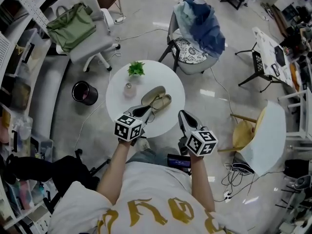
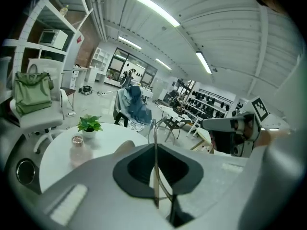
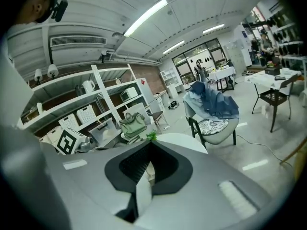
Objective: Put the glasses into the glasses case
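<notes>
Pinched in left claw (image 1: 144, 112): glasses (image 2: 154, 138), thin frame upright, over near edge of round worktop (image 1: 165, 77), just beside open glasses case (image 1: 155, 95). Right claw (image 3: 149, 146) pressed together, empty, at near-right rim. Plant (image 1: 136, 68) and jar (image 1: 128, 86) far-left; bare worktop right of case.

Right hand-held gripper (image 3: 150, 145): jaws closed, tips meeting; a pale sliver shows in the gap lower down btwn the dark pads. Just above tips: small green plant (image 3: 152, 136) on white round desk (image 3: 192, 140). Behind desk: white chair (image 3: 138, 110) w/ green bag (image 3: 133, 123) on seat. Right of ctr: grey chair (image 3: 213, 128) draped w/ blue clothing (image 3: 211, 102). Left: white shelving (image 3: 72, 104) w/ boxes, baskets. Far right: black-framed seat (image 3: 276, 97). Ceiling strip light (image 3: 144, 17) lit. Floor pale, glossy.
</notes>
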Available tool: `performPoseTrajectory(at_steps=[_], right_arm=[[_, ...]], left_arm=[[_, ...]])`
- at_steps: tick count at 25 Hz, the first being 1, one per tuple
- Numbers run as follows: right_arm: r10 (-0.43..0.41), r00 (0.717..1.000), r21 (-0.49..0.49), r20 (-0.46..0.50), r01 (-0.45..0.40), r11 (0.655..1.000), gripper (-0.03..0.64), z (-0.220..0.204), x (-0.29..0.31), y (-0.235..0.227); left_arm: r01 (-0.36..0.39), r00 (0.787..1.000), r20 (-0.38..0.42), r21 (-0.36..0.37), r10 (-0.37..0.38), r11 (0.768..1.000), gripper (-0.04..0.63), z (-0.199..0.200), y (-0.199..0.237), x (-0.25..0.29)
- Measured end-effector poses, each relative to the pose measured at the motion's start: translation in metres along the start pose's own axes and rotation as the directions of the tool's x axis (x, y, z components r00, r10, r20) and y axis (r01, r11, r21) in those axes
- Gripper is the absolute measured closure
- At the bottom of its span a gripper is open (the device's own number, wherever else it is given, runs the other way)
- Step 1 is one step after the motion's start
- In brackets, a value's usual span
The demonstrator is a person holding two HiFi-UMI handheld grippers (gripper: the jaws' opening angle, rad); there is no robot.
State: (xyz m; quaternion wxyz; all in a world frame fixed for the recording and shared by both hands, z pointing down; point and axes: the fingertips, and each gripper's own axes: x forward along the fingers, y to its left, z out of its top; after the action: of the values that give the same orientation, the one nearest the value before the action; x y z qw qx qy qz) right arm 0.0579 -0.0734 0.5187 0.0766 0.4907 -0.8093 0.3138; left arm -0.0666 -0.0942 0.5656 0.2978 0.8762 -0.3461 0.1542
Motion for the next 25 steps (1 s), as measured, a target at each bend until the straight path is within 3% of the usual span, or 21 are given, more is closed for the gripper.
performPoseTrajectory(at_steps=[4,6,11,16,25], right_arm=[[-0.028,1.0,0.003,-0.003,0.028,1.0,0.592,0.001,0.007,-0.006],[-0.017,1.0,0.038,0.013,0.016,0.999,0.592,0.004,0.011,-0.008],[0.0,0.999,-0.015,-0.033,0.0,1.0,0.592,-0.001,0.027,-0.012],[0.023,1.0,0.013,-0.015,-0.023,1.0,0.592,0.01,0.04,-0.019],[0.041,0.994,-0.013,-0.106,-0.042,0.999,0.592,0.003,0.069,-0.038]], left_arm=[[0.021,0.999,-0.032,0.009,-0.021,1.0,0.58,-0.003,0.004,0.009],[0.024,0.999,-0.039,0.015,-0.023,1.0,0.58,-0.002,0.005,0.014],[0.012,0.999,-0.049,0.019,-0.011,1.0,0.58,-0.001,0.011,0.024],[0.0,0.998,-0.057,0.008,0.0,1.0,0.58,0.001,0.015,0.032],[-0.037,0.993,-0.111,-0.008,0.036,0.999,0.58,-0.008,0.035,0.054]])
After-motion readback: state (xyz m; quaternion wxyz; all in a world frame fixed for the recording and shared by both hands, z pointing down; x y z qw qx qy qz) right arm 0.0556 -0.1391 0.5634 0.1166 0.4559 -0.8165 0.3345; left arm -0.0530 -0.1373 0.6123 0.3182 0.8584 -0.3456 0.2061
